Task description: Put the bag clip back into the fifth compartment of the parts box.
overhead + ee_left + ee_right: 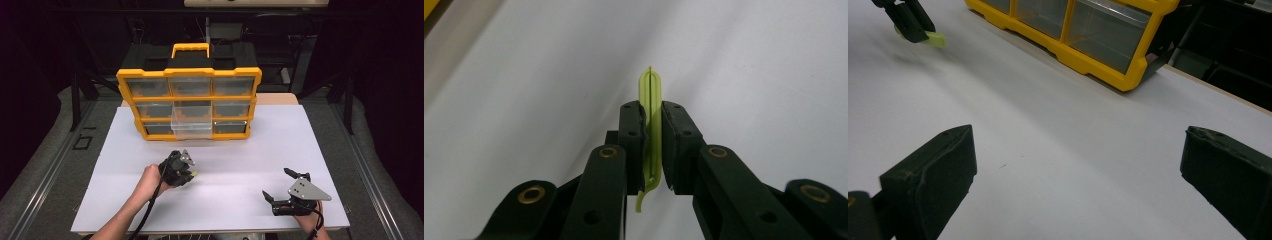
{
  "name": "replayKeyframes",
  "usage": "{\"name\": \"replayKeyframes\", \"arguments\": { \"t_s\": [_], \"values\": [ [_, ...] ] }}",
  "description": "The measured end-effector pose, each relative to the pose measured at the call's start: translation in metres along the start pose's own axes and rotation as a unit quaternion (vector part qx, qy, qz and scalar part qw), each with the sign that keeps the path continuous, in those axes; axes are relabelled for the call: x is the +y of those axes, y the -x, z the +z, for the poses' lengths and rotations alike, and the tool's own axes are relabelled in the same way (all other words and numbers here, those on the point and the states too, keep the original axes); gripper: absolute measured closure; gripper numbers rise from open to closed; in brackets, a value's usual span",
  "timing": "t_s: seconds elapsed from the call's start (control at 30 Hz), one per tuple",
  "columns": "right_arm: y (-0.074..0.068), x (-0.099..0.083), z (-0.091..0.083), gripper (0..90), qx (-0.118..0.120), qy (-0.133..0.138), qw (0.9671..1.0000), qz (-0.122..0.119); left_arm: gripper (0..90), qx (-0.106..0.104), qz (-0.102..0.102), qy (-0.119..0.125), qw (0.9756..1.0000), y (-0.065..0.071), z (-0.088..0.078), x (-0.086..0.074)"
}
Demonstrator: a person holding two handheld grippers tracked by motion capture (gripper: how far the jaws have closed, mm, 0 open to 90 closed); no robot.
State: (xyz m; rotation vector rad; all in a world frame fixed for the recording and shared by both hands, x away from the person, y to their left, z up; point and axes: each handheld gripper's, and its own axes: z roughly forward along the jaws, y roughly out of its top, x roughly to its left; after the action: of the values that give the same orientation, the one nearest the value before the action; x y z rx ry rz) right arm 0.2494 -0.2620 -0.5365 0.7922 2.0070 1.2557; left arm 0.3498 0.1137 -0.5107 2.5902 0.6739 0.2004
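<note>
A thin yellow-green plastic piece (651, 100) stands on edge between the pads of my left gripper (652, 107), which is shut on it just above the white table. In the high view the left gripper (190, 172) is at the table's middle left, with the green piece (194, 174) poking out of its tip. The right gripper view shows the same piece (934, 39) at the far upper left. My right gripper (276, 183) rests near the front right of the table, its jaws wide open with nothing between them (1075, 165).
A yellow organizer case (190, 73) with clear drawers stands upright at the back of the white table (225, 150). Its middle drawer (191, 122) is pulled out toward me. The case's lower corner (1133, 75) lies ahead of the right gripper.
</note>
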Motion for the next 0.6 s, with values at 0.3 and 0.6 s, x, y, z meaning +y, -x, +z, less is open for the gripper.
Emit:
{"name": "replayKeyframes", "arguments": {
  "t_s": [0.3,0.6],
  "values": [
    [0.0,0.0,0.0,1.1,-0.001,0.0,1.0,-0.001,80.4,0.005,-0.007,0.005,1.0,-0.01,-0.012,-0.005],
    [0.0,0.0,0.0,1.1,-0.002,-0.001,1.0,-0.002,80.3,0.006,-0.007,0.002,1.0,-0.016,-0.017,-0.008]
  ]
}}
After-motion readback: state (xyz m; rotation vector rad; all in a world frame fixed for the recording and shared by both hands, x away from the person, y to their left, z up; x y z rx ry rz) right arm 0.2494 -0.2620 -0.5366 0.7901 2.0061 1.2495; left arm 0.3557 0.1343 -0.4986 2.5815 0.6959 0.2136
